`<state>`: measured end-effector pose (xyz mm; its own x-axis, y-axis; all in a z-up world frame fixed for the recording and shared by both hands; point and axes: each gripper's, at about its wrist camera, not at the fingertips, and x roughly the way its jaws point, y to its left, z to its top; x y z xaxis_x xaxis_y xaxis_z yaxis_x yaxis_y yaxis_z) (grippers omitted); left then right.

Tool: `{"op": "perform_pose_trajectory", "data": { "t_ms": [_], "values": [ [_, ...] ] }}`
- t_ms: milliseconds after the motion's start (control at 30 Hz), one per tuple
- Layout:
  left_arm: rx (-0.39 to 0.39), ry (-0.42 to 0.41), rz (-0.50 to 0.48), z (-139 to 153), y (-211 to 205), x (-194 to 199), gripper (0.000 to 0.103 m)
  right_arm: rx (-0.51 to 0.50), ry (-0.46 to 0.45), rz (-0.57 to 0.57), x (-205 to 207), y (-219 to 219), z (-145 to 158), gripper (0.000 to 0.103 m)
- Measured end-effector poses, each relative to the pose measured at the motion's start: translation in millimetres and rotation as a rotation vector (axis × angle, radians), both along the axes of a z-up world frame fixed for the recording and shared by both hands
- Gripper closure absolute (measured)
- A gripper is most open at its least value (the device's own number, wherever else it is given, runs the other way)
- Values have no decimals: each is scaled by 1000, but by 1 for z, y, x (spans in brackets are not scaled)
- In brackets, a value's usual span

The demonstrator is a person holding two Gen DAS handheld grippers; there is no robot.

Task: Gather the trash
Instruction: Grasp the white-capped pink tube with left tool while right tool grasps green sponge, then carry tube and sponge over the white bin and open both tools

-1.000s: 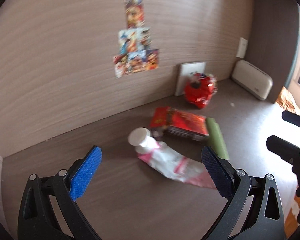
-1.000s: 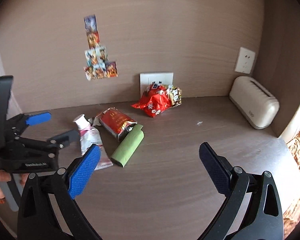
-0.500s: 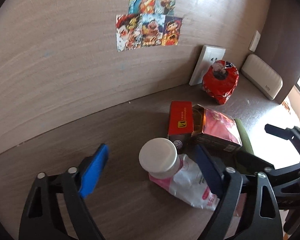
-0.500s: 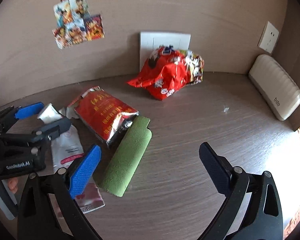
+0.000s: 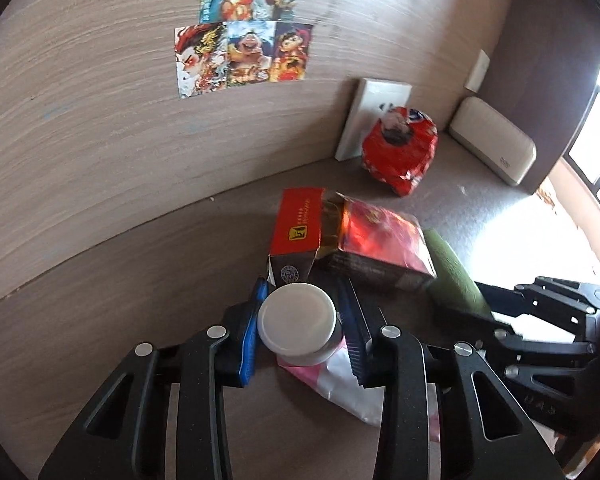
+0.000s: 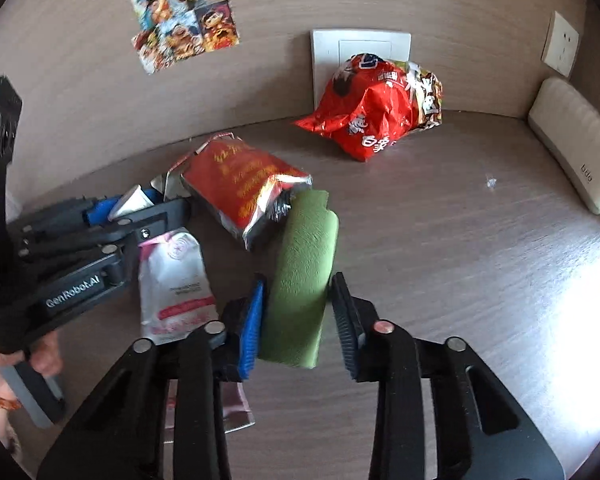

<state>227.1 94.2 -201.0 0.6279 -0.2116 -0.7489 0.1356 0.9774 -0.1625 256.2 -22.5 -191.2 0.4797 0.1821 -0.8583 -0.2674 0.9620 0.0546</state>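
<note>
Both tools have dropped onto the worktop (image 6: 480, 240) trash since a second ago. Our right tool (image 6: 298, 312) is now clenched on the green roll (image 6: 304, 272). Our left tool (image 5: 300, 320) is closing on the white-capped pouch (image 5: 298, 322); its pink lower end is cut off behind a finger.

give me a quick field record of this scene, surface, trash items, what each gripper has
surface: brown wood-grain desk against a wall
left gripper: jaws closing around the white cap of the pink and white tube
right gripper: closed on the green roll
other trash: red foil packet beside the roll; crumpled red snack bag by the wall
non-trash: beige device at far right; picture cards on the wall
</note>
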Motion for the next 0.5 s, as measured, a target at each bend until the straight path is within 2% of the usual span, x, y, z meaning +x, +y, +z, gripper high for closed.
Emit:
{"op": "perform_pose_trajectory", "data": {
  "t_ms": [100, 233, 500],
  "values": [
    [-35, 8, 0, 2, -1, -7, 70, 42, 12, -12, -6, -12, 2, 75],
    [-51, -1, 4, 12, -1, -20, 73, 92, -26, -30, -17, -30, 17, 75],
    [3, -40, -57, 40, -24, -51, 74, 173, -88, -73, -62, -60, 52, 75]
  ]
}}
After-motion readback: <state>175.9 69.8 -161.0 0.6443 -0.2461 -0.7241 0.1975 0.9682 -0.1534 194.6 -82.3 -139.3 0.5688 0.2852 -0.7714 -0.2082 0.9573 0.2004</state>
